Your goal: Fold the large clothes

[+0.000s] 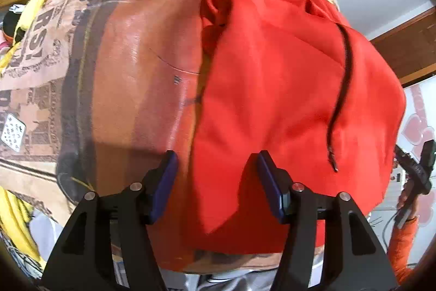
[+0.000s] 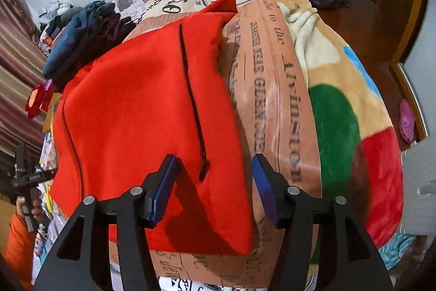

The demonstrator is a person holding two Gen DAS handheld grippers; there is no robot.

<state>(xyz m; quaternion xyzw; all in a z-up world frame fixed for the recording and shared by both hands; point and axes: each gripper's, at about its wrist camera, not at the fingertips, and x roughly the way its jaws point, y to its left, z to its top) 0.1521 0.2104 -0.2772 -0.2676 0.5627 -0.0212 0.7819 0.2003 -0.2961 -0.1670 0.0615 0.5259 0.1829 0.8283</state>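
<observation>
Both tools hang with jaws spread and nothing pinched. The left hand-held gripper (image 1: 215,182) straddles the jacket's (image 1: 272,100) near-left edge, one pad over the printed bed cover (image 1: 130,59). The right hand-held gripper (image 2: 212,182) brackets the near-right corner, by the zip pull (image 2: 203,168). The red jacket lies spread flat on the bed, zips up, probably laid out for a fold. Each gripper sits just above a near corner, placed to take hold there.
</observation>
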